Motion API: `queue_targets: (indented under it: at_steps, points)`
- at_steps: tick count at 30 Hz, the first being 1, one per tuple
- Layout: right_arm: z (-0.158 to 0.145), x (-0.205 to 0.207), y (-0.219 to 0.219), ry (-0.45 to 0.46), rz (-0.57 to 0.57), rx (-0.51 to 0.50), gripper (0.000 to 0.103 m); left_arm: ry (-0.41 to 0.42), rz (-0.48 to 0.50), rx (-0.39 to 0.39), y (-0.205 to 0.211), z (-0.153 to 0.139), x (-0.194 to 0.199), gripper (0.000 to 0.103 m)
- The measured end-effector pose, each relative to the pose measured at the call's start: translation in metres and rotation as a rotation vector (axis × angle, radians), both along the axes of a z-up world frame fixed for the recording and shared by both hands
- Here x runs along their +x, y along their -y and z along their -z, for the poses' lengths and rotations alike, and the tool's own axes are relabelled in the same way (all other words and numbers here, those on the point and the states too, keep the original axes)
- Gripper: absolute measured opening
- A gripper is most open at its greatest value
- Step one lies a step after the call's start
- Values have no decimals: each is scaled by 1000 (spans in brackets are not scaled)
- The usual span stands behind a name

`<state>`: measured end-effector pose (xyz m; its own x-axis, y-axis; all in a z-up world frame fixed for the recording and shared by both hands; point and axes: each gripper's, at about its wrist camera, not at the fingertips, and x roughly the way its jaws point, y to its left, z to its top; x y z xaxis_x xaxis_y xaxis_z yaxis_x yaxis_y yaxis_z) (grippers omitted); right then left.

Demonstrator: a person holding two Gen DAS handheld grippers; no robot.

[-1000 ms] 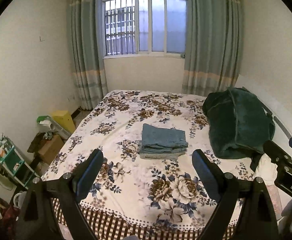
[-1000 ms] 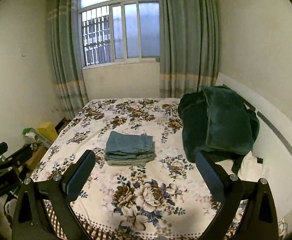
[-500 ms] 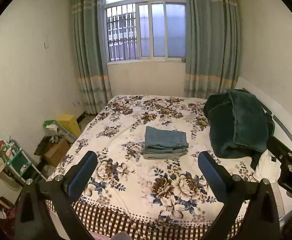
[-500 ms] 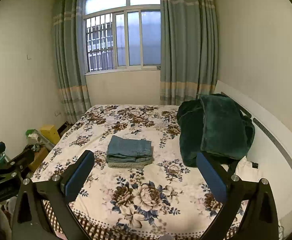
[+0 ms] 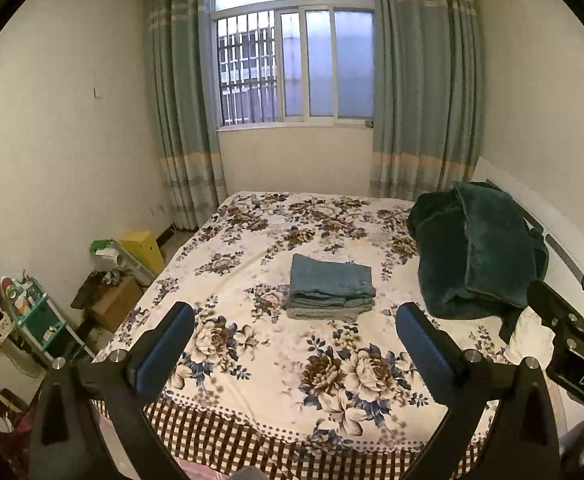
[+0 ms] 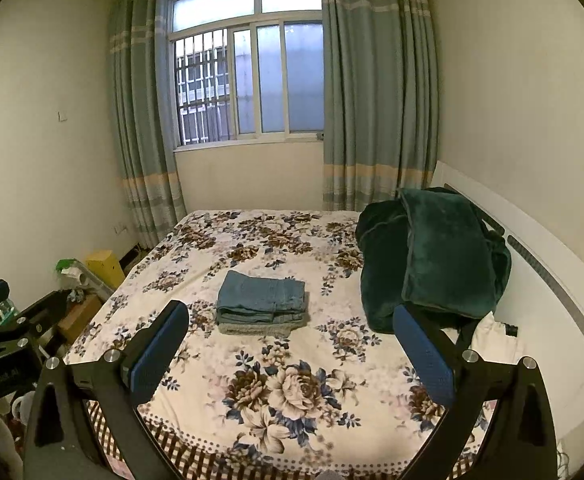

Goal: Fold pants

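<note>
The blue denim pants (image 5: 330,285) lie folded in a neat stack in the middle of the floral bed (image 5: 251,364); they also show in the right wrist view (image 6: 263,300). My left gripper (image 5: 294,344) is open and empty, held back over the bed's near edge, well short of the pants. My right gripper (image 6: 289,346) is open and empty too, likewise back from the pants. The right gripper's body shows at the right edge of the left wrist view (image 5: 572,332), and the left gripper's body shows at the left edge of the right wrist view (image 6: 7,336).
A dark green blanket (image 5: 480,252) is heaped at the bed's right side by the white headboard (image 6: 544,276). Boxes and clutter (image 5: 111,280) stand on the floor left of the bed. Curtains and a window (image 5: 296,64) fill the far wall.
Both grippers have pulled back and up from the bed, so the pants look smaller and farther. The folded pants have not moved. Both stay open.
</note>
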<state>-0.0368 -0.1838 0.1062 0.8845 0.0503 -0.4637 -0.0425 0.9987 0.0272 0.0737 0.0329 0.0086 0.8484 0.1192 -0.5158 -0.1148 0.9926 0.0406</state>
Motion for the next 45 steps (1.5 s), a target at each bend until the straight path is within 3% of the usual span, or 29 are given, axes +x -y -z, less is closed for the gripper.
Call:
queue_targets:
  at_steps: [45]
  points:
    - [4,-5,-16,-32,-30,25,103,-33,-4,-21,1,-3,-13,103]
